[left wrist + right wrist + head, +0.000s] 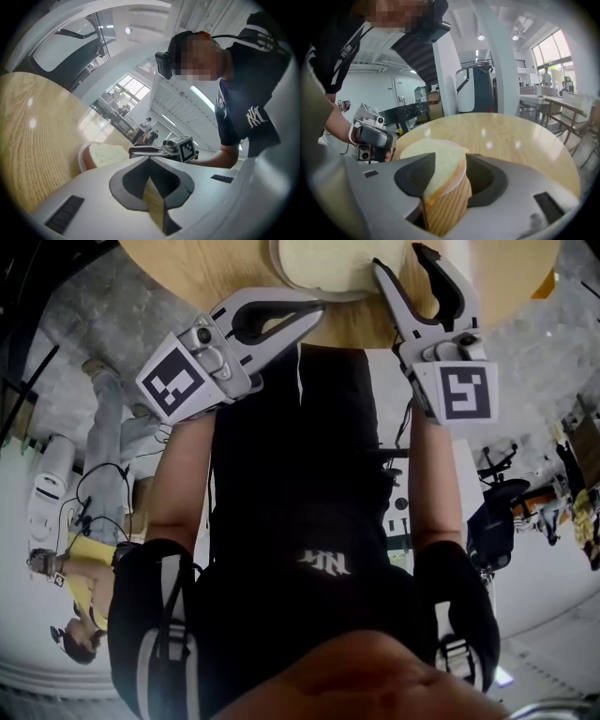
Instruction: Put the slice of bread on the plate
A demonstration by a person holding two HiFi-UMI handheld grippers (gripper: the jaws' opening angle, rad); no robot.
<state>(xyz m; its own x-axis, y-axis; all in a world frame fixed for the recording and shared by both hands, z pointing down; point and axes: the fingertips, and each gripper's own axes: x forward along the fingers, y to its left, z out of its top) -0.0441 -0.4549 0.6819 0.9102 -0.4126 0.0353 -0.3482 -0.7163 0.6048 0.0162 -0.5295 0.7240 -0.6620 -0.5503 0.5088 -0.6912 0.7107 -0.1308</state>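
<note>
Bread slice [105, 153] on plate [81, 157]; NY shirt [323, 563]

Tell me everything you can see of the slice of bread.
The slice of bread has a pale cream face and a tan-orange crust edge, and it looks soft. It lies flat on the round whitish plate, which rests on the light wooden round table. The right gripper stands at the plate's edge with its jaws apart. The slice shows between them, but neither pad seems to press on it.
</note>
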